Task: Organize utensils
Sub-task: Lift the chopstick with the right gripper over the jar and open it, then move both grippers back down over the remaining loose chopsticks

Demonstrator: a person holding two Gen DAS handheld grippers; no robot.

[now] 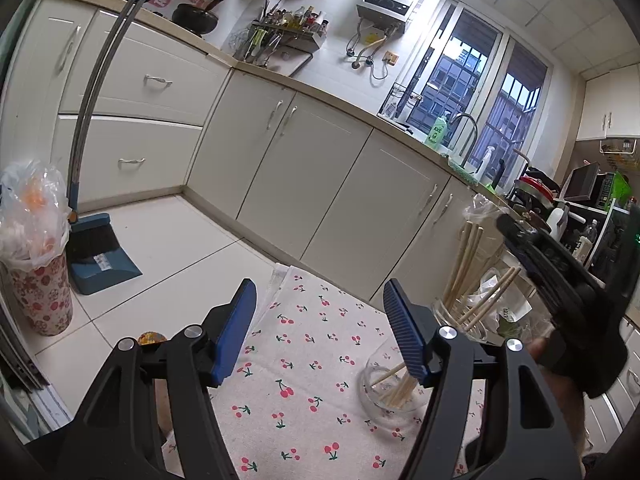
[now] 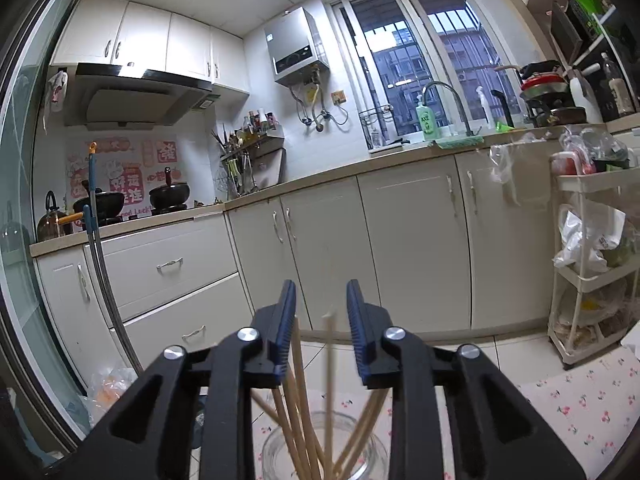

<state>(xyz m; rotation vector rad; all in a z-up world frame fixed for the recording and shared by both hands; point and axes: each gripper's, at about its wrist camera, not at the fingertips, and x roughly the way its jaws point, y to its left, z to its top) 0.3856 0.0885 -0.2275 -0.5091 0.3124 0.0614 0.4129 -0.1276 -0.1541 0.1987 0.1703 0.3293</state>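
still risky — right gripper [image 2: 321,320] open around loose chopsticks [image 2: 298,392], lower centre; left gripper [image 1: 320,320] wide, empty — could tip jar [image 2: 320,452].

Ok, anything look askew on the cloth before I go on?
Yes: the chopsticks in the glass jar splay in all directions rather than standing bundled. A second jar by the left tongs seems tipped on its side with sticks inside, though I cannot be sure.
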